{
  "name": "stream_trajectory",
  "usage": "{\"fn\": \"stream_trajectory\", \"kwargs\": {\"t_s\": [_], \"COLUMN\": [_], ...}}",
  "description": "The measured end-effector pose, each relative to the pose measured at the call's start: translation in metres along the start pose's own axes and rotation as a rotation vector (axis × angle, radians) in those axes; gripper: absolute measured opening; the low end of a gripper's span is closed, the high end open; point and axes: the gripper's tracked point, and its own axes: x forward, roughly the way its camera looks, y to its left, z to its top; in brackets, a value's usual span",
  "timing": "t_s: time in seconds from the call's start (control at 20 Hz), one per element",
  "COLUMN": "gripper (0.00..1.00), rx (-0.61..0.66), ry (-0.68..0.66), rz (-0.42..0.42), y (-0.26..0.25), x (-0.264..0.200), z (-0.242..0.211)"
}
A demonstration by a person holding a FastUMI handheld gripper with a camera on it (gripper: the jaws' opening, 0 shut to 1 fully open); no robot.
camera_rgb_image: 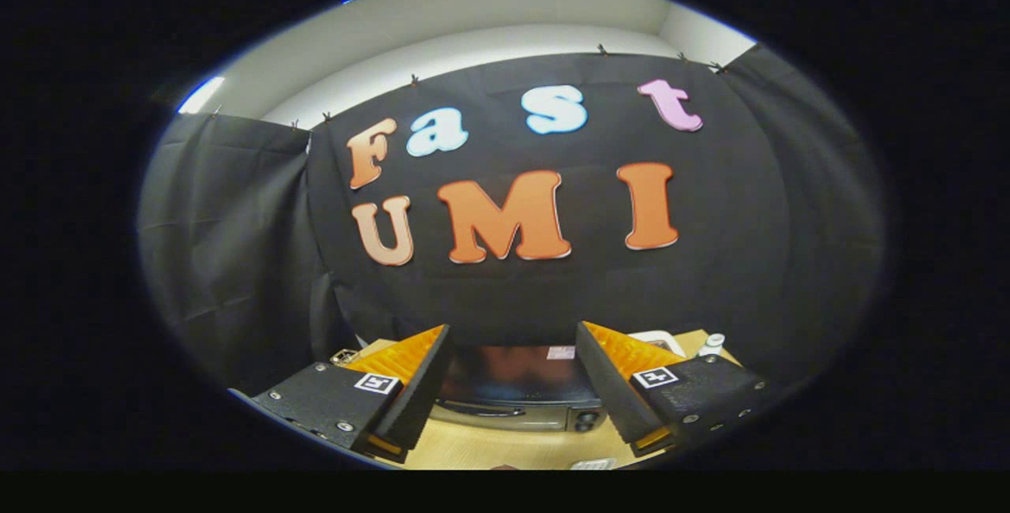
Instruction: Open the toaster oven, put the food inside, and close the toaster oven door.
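A dark toaster oven (517, 395) stands on a wooden table (505, 446), seen between and beyond my two fingers. Its glossy top reflects the booth wall, and its door looks closed, with a metal handle (481, 410) across the front and knobs (585, 418) at the right. My gripper (513, 387) is held high above the table, well back from the oven, open with nothing between its fingers. A small part of something reddish (505, 466) lies on the table right below the fingers; I cannot tell whether it is the food.
A white object (659, 337) and a small white bottle (714, 342) stand on the table behind the right finger. A small metal item (345, 356) lies behind the left finger. Black cloth walls close the booth at the back and sides.
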Motion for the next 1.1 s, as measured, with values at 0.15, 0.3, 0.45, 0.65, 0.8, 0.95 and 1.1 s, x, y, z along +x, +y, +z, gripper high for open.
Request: {"fn": "stream_trajectory", "kwargs": {"t_s": [0.15, 0.3, 0.45, 0.65, 0.8, 0.95, 1.1], "gripper": [0.93, 0.95, 0.96, 0.97, 0.97, 0.97, 0.97], "rx": [-0.028, -0.061, -0.065, -0.082, -0.084, -0.075, -0.069], "ry": [-0.075, -0.116, -0.16, -0.226, -0.263, -0.304, -0.312], "rz": [-0.005, -0.021, -0.025, -0.04, -0.015, -0.018, -0.025], "y": [0.002, -0.001, 0.0, -0.006, -0.002, -0.006, -0.007], "x": [-0.014, -0.025, -0.038, -0.047, -0.05, -0.054, -0.054], "z": [0.038, 0.062, 0.085, 0.111, 0.119, 0.129, 0.13]}}
